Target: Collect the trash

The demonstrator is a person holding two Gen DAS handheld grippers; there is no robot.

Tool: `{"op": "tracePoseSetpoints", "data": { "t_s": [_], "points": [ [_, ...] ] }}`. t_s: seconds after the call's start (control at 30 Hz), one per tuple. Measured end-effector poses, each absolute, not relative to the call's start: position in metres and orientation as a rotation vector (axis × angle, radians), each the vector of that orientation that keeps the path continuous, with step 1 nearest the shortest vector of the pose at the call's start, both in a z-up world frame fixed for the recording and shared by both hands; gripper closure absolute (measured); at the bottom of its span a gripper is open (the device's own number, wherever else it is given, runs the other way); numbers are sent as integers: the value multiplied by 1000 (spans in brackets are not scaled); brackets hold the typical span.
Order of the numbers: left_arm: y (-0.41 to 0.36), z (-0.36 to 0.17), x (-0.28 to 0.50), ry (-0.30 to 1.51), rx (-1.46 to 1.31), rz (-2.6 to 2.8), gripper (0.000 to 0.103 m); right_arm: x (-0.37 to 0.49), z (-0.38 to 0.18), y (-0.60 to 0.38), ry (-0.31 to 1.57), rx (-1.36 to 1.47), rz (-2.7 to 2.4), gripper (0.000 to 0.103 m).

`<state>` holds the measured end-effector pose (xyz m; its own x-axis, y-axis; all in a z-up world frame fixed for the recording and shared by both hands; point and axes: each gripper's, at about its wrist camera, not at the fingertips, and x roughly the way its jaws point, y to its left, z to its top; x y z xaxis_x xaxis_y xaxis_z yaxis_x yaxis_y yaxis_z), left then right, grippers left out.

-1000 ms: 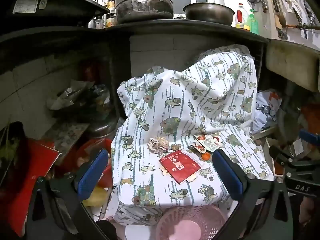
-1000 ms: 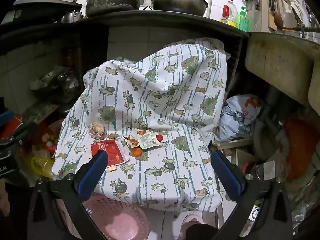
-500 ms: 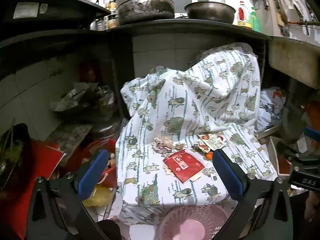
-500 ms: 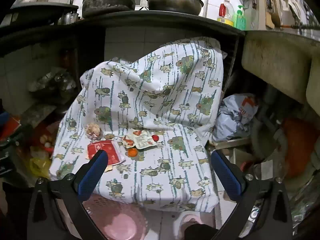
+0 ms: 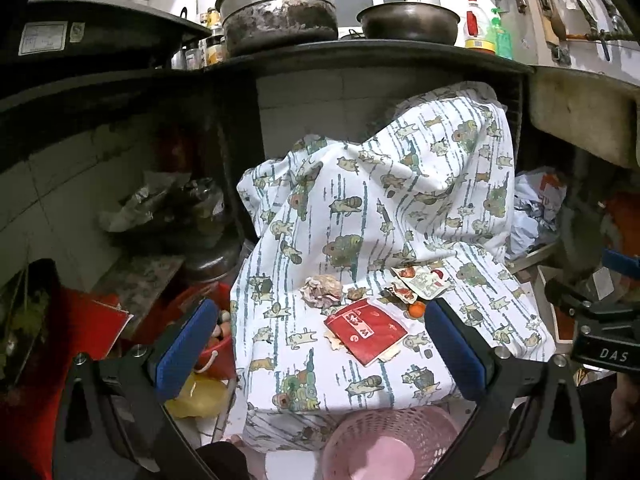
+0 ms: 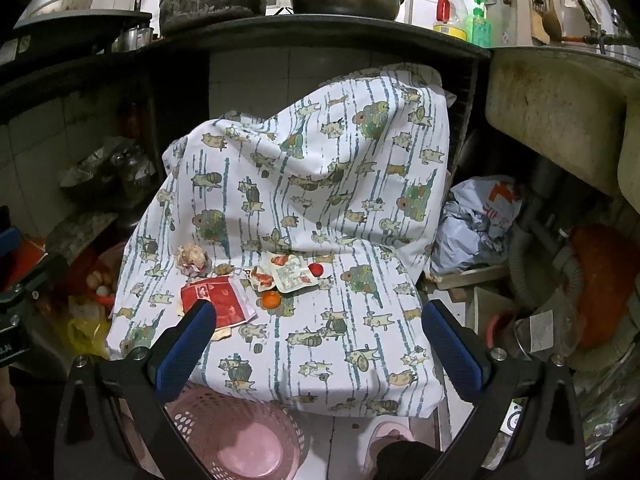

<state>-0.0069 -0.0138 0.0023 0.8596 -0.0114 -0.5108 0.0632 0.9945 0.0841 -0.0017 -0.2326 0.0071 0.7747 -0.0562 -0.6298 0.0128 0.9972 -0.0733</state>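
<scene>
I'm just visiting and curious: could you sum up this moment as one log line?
phase: approach | left gripper: open, empty | right gripper: open, empty | trash: red packet, crumpled paper, wrappers on cloth | pink basket: below

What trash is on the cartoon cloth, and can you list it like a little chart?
surface: patterned cloth draped over something bulky
trash: red packet, crumpled paper ball, opened sachets
also there: small orange fruit
bin: pink basket on the floor in front
left gripper: open, empty
right gripper: open, empty
collected so far: basket looks empty
</scene>
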Motion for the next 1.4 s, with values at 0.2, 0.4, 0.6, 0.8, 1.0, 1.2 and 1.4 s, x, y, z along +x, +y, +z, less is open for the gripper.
{"op": "tracePoseSetpoints", "data": {
  "t_s": [0.2,0.4,0.6,0.8,1.0,1.2,1.4],
  "points": [
    [-11,2,-6,538,85,-32,0,-2,6,-235,692,-51,-35,0],
    [-12,4,-5,531,89,-22,0,-4,3,-238,699,-55,-39,0],
    [-12,4,-4,513,86,-15,0,-6,3,-239,695,-64,-55,0],
    [-10,8,-12,468,100,-10,0,-5,2,-239,713,-45,-47,0],
    [-8,7,-15,482,105,6,0,-3,1,-239,718,-45,-54,0],
    [-2,7,-11,534,83,-4,0,-1,0,-236,718,-64,-52,0],
    [-3,4,-7,555,82,1,0,-1,-1,-236,720,-62,-52,0]
  ]
}}
